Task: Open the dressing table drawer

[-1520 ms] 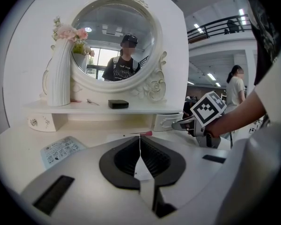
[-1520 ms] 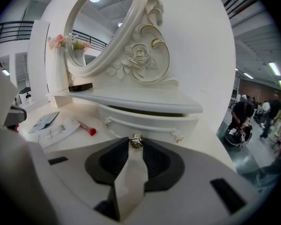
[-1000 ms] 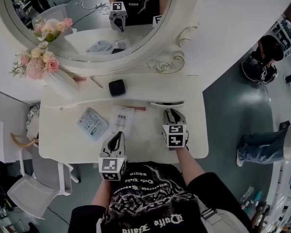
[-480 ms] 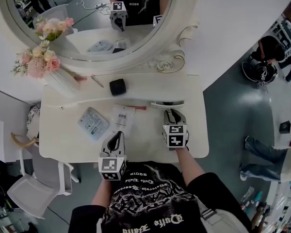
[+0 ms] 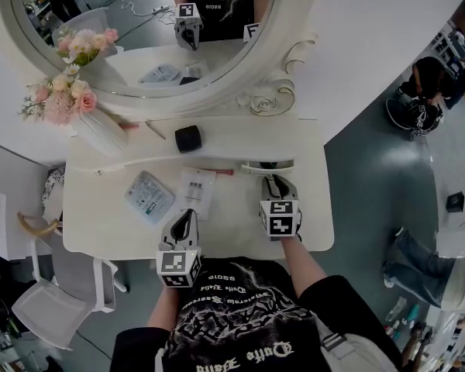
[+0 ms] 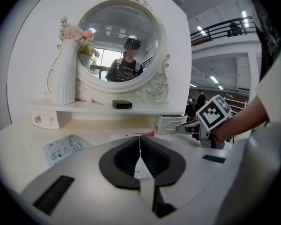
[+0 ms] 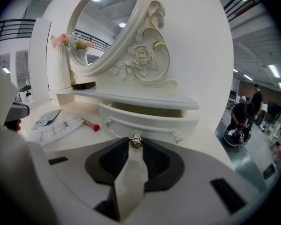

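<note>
The small white drawer [image 5: 267, 166] under the mirror shelf stands pulled out a little, and its inside shows in the right gripper view [image 7: 145, 112]. My right gripper [image 5: 273, 181] points at the drawer front. Its jaws [image 7: 136, 147] are shut on the small metal drawer knob [image 7: 136, 141]. My left gripper [image 5: 187, 222] hovers over the front edge of the tabletop, left of the drawer, shut and holding nothing [image 6: 140, 140]. The left gripper view shows the drawer [image 6: 170, 124] with the right gripper at its front.
On the dressing table [image 5: 101, 231] lie a printed packet [image 5: 148, 197], a clear sachet [image 5: 195, 189] and a red-capped tube [image 5: 215, 172]. The shelf holds a black box [image 5: 187, 139] and a vase of flowers [image 5: 93, 126]. A chair [image 5: 54, 301] stands left, and people are on the floor at right.
Both grippers and the drawer stand as before. Only the people on the floor at the right have shifted.
</note>
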Available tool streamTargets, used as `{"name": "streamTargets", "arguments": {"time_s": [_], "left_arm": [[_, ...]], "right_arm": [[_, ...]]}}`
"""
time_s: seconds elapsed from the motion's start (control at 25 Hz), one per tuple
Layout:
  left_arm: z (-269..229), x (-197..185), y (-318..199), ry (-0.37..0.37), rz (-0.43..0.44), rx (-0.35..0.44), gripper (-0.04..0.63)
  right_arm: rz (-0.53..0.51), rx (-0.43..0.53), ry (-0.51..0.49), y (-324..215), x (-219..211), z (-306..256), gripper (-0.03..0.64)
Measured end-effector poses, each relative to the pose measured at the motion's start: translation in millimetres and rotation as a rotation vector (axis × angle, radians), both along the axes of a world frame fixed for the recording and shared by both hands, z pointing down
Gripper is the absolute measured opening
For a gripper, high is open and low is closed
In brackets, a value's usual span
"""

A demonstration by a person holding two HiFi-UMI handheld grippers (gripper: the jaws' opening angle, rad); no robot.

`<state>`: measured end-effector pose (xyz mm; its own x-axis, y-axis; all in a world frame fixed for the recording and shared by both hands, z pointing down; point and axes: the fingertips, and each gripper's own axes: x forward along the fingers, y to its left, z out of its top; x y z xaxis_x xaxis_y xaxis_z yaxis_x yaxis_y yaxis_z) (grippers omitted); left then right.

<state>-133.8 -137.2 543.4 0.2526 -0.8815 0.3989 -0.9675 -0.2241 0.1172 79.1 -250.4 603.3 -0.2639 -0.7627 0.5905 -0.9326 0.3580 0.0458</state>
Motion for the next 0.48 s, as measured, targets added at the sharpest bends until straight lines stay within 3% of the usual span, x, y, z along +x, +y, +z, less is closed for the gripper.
{"name": "streamTargets", "arguments": {"time_s": [0.48], "left_arm": [[0.9, 1.3, -1.2, 0.008, 0.011, -0.001, 0.017]], "right_arm": [[0.002, 0.001, 0.008, 4.4, 0.6, -0.5, 0.101]]}}
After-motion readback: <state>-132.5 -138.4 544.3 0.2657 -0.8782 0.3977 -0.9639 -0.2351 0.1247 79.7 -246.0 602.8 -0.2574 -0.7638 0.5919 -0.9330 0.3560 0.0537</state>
